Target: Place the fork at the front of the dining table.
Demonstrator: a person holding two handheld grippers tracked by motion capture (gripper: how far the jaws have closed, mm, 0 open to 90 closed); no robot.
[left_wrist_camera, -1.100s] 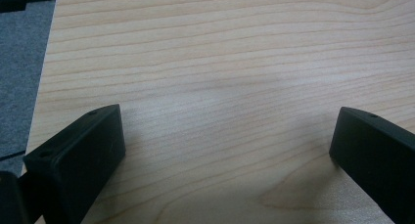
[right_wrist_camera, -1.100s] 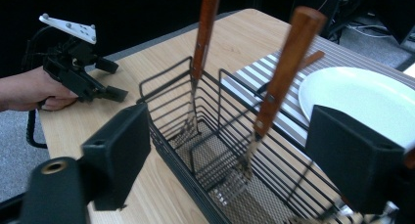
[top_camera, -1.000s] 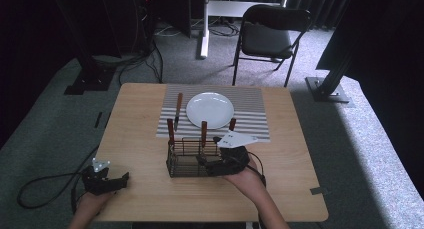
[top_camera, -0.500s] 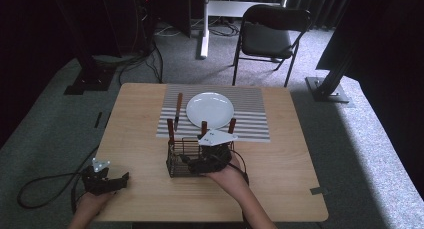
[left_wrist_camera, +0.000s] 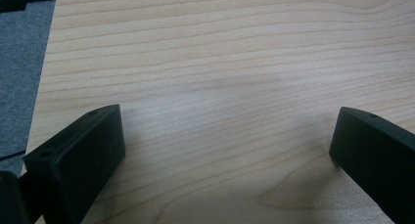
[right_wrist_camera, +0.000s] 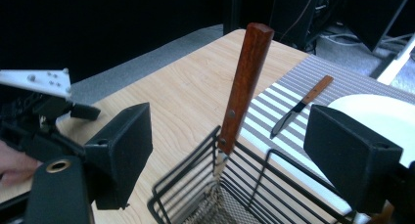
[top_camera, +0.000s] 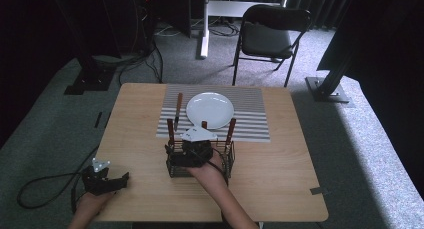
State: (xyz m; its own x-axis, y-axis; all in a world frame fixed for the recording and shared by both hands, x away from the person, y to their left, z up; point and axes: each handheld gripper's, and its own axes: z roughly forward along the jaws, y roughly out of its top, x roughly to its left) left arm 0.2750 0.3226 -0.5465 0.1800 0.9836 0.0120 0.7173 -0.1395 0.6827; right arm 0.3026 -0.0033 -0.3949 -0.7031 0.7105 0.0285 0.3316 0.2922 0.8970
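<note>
1. While the light wooden table (top_camera: 280, 174) carries a grey striped placemat (top_camera: 252, 116) and a round white plate (top_camera: 210, 110), the black wire caddy (top_camera: 222, 161) stands just before them;
2. the right gripper (right_wrist_camera: 230, 150) hovers spread around an upright wooden-handled utensil (right_wrist_camera: 244, 82) in it;
3. the left gripper (left_wrist_camera: 225, 145) rests spread over bare wood;
4. a wooden-handled knife (right_wrist_camera: 301, 105) lies on the mat.

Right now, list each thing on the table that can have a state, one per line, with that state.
Left gripper: open, holding nothing, low over bare wood.
Right gripper: open, jaws either side of the wooden handle.
Wooden handle: upright in the basket, not yet gripped.
Wire basket: upright, utensils standing in it.
Knife: lying flat on the striped mat.
Plate: empty, on the mat.
</note>
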